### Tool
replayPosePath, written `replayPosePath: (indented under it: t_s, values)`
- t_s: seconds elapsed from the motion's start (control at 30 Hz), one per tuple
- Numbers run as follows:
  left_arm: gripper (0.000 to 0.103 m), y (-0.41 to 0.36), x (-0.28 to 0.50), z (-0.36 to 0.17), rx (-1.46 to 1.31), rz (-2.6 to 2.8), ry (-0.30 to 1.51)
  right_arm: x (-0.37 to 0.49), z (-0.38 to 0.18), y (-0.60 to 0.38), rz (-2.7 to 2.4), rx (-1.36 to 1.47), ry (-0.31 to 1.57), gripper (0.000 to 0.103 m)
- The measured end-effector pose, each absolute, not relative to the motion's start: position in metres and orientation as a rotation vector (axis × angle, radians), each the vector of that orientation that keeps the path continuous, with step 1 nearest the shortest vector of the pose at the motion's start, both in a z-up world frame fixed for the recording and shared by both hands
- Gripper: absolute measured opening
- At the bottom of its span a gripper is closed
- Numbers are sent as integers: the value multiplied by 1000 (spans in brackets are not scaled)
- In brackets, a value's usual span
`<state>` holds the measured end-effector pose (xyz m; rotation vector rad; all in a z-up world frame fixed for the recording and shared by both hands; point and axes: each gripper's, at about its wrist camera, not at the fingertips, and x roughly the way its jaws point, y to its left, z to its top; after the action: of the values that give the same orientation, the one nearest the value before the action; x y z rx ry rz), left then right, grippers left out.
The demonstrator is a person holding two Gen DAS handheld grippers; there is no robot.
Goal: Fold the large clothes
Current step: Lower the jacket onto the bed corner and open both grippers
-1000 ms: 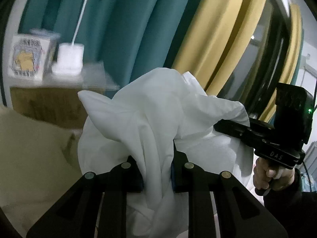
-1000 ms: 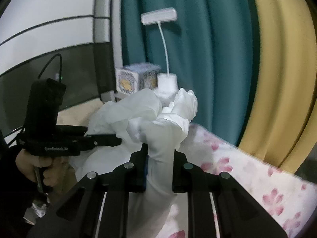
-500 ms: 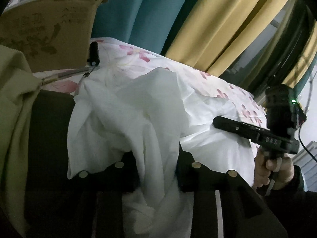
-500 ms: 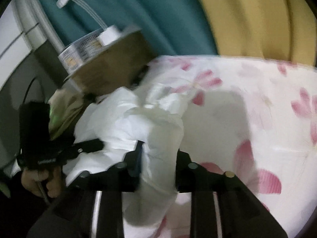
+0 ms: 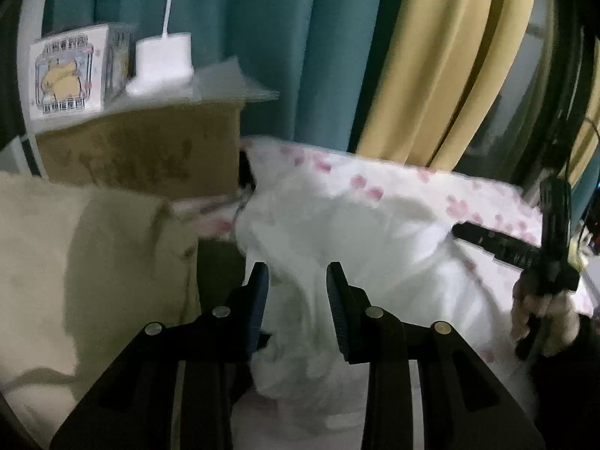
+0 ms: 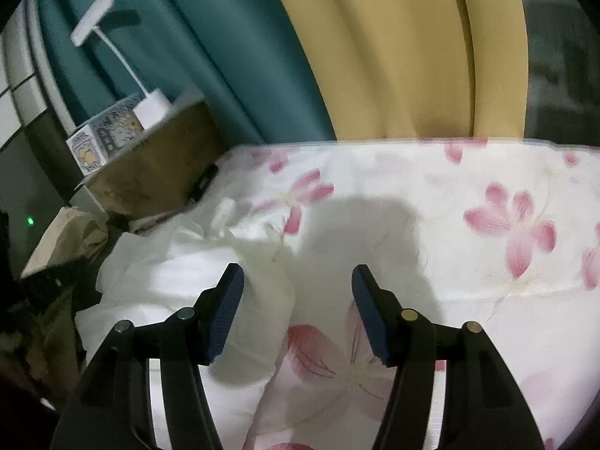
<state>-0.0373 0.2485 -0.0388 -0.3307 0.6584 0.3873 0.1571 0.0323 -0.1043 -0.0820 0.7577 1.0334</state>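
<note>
Left wrist view: left gripper (image 5: 296,285) pads parted, white garment (image 5: 337,247) bunched between them, no pad pressing it. Garment is a crumpled, rumpled heap on the floral bedsheet (image 5: 468,195). Right gripper (image 6: 298,281) jaws opening wide, a fold of the cloth beside the left pad, not clamped. Beyond: cardboard box (image 5: 150,153), teal and yellow curtains (image 5: 285,48).

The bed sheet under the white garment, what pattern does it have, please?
White with pink flowers; clearest in the right wrist view.
</note>
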Motion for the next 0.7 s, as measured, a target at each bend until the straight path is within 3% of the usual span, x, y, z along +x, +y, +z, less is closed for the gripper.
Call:
replayPosePath:
  t_s: [0.1,0.17,0.47,0.7]
  values:
    - [34,240,-24,-29,-307,327,624,136,-87,35,1082,-145,640,57]
    - [34,231,-2,-32,-291,243,640,124,-81,42,1135,-195,606,44]
    - [34,253,45,-99,-356,247,821,118,-115,70,1219,-282,719,43]
    - [34,264,37,-103,-385,270,814,128,-129,72,1197,-281,755,42]
